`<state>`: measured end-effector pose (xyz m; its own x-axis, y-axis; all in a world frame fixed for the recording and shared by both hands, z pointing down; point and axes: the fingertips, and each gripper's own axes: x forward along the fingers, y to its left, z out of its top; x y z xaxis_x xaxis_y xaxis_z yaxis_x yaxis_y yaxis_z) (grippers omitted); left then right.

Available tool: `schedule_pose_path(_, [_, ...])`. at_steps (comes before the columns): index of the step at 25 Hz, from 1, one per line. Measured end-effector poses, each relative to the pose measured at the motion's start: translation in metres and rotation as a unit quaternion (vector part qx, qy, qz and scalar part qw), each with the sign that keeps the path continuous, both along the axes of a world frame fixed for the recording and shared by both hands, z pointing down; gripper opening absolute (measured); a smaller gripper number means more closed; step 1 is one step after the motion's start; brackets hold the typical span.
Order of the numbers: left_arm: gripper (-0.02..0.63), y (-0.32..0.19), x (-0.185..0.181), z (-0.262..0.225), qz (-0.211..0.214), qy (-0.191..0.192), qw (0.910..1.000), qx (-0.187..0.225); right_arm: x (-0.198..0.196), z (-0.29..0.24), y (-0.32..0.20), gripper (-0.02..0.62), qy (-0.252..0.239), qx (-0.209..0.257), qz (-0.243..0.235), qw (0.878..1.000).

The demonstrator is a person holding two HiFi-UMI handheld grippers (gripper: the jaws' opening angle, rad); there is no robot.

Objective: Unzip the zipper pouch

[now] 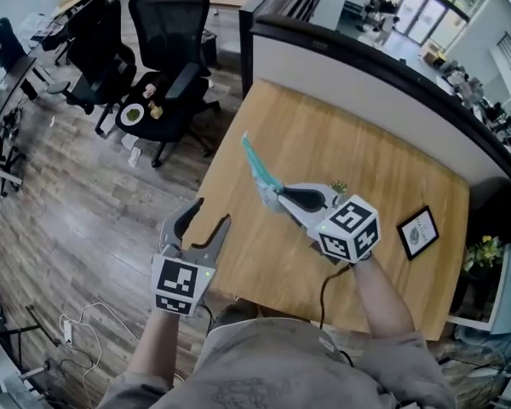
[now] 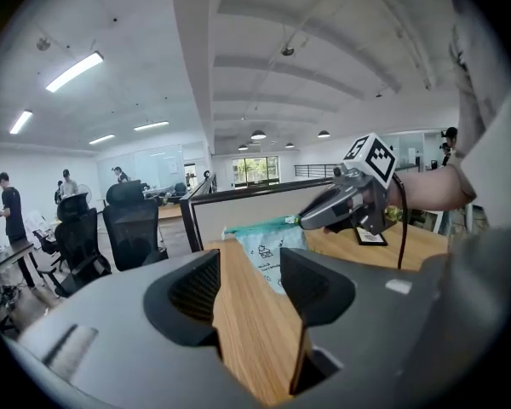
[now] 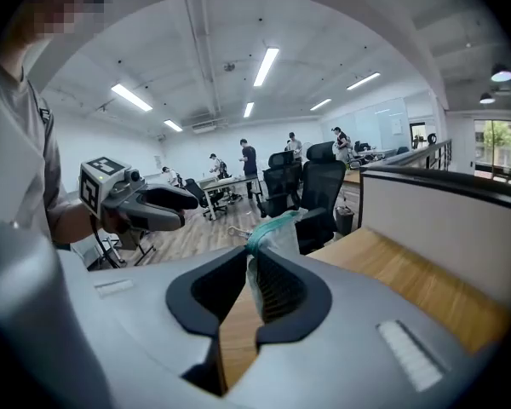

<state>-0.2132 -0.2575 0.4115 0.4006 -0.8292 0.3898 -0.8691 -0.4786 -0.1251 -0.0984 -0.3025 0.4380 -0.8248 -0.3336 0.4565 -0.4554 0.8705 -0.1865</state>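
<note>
The zipper pouch (image 1: pixel 257 164) is clamped by one end in the right tongs (image 1: pixel 275 197) and held in the air over the wooden table (image 1: pixel 392 160). The left tongs (image 1: pixel 203 221) are spread apart with nothing gripped, just off the table's left edge. A small framed picture (image 1: pixel 418 231) is seen on the table too.

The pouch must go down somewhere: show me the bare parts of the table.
Bare on the table: the far half along the partition, and the near-left corner by the left gripper. Crowded: the right side, where a framed card lies near the edge, and the middle, over which the right gripper holds the pouch.
</note>
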Motion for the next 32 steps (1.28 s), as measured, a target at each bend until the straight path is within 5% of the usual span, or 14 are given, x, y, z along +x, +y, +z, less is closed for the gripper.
schedule_pose_path(7, [0.216,0.039,0.012,-0.031,0.020,-0.006,0.9996,0.021,0.015,-0.045,0.042,0.051,-0.021,0.031,0.037,0.999])
schedule_pose_path(13, [0.216,0.069,0.024,-0.046,0.031,0.015,0.9986,0.038,0.026,-0.055,0.085,0.051,-0.063,0.002,0.051,0.997])
schedule_pose_path(22, [0.213,0.085,0.047,-0.053,0.114,-0.003,0.9919,0.056,0.009,-0.054,0.115,0.051,-0.067,-0.021,0.016,0.997])
schedule_pose_path(26, [0.213,0.093,0.066,-0.055,0.191,-0.070,0.9751,0.089,0.001,-0.059,0.124,0.051,-0.055,-0.014,-0.015,0.998])
schedule_pose_path(32, [0.213,0.111,0.088,-0.058,0.301,-0.114,0.9417,0.099,-0.007,-0.061,0.141,0.051,-0.055,-0.052,-0.083,0.994])
